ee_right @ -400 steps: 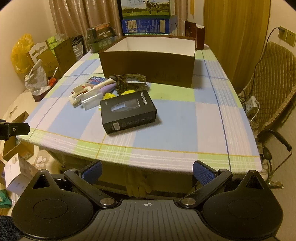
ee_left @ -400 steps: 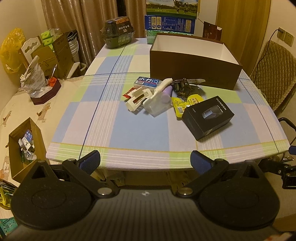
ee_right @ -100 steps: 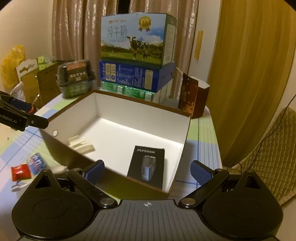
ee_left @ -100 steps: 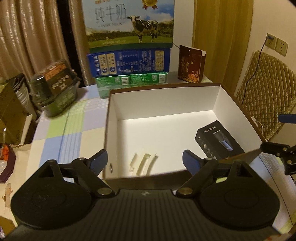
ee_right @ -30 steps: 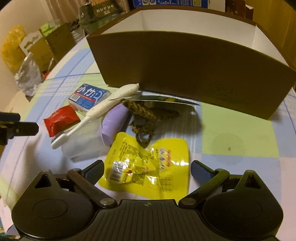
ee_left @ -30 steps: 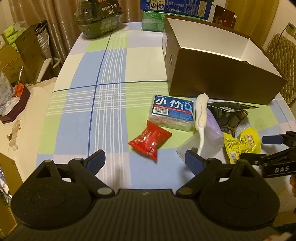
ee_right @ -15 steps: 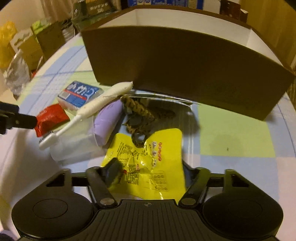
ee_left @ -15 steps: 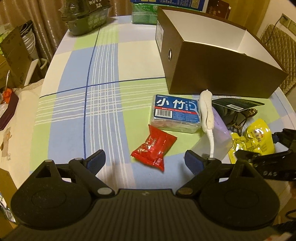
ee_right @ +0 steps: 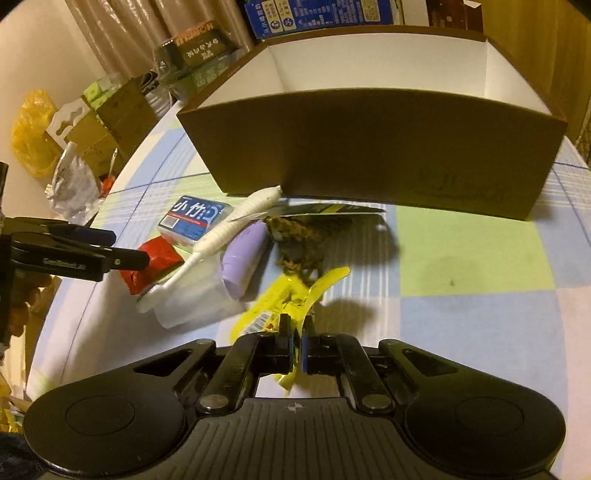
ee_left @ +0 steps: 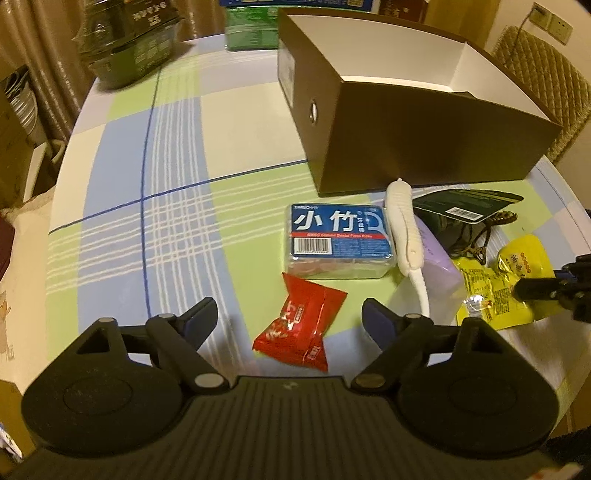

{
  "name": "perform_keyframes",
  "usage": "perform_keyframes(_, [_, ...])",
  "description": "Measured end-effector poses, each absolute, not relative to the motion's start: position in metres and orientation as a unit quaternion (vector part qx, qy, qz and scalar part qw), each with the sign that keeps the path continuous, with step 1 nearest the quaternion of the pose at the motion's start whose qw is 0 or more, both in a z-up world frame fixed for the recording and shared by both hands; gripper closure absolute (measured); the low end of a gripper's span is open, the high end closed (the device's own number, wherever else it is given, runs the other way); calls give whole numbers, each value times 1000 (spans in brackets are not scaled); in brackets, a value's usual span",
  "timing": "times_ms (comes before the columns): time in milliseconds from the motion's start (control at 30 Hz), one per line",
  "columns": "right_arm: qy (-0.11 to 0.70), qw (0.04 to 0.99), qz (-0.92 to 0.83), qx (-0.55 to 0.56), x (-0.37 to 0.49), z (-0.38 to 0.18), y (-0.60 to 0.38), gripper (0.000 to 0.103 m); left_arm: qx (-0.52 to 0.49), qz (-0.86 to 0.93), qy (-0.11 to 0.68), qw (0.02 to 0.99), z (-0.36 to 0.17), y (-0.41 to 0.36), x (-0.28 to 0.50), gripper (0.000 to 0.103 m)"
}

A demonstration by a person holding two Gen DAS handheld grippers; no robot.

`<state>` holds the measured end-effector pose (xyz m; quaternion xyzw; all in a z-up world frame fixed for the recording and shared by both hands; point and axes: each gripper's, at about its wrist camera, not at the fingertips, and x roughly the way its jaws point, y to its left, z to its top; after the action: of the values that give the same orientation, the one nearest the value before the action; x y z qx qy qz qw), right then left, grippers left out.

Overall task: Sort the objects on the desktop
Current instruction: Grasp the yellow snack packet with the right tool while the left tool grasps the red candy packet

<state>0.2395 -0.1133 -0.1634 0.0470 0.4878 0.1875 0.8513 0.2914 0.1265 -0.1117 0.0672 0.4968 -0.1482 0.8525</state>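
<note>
A quilted chair (ee_left: 546, 92) stands beside the table; brown curtains (ee_right: 122, 33) hang behind.

beige curtains (ee_left: 44, 55), a quilted chair (ee_left: 546, 85), warm dim light

Right gripper (ee_right: 295, 334): fingers just closed, pinched together on the yellow packet (ee_right: 291, 299), which is lifted at that end and folds up between the pads. Gripper tilted steeply down toward the counter (ee_right: 461, 325). In the left wrist view it shows at the right edge, fingertips on the packet.

Left gripper (ee_left: 288, 315): fingers (ee_left: 199, 317) wide apart, having narrowed slightly, pads touching nothing; the red packet (ee_left: 301, 332) lies on the counter between and below them. Also pitched steeply down. In the right wrist view it enters from the left edge, a bit of the person's hand (ee_right: 22, 302) behind it.
</note>
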Motion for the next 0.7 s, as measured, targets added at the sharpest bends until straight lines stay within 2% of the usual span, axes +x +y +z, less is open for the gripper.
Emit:
perform_keyframes(200, [486, 857, 159, 68, 234, -150, -134, 103, 77, -162, 501, 847, -118, 123, 298, 24])
perform_keyframes(367, [478, 865, 128, 88, 228, -136, -158, 103, 97, -179, 508, 837, -126, 120, 303, 37])
perform_keyframes(500, [473, 868, 104, 106, 226, -130, -175, 103, 112, -195, 510, 831, -131, 116, 304, 40])
perform_keyframes(667, [469, 871, 84, 118, 223, -127, -187, 103, 112, -207, 519, 822, -139, 111, 304, 65])
perform_keyframes(700, [469, 871, 82, 120, 222, -127, -189, 103, 112, -206, 521, 821, -140, 110, 303, 66])
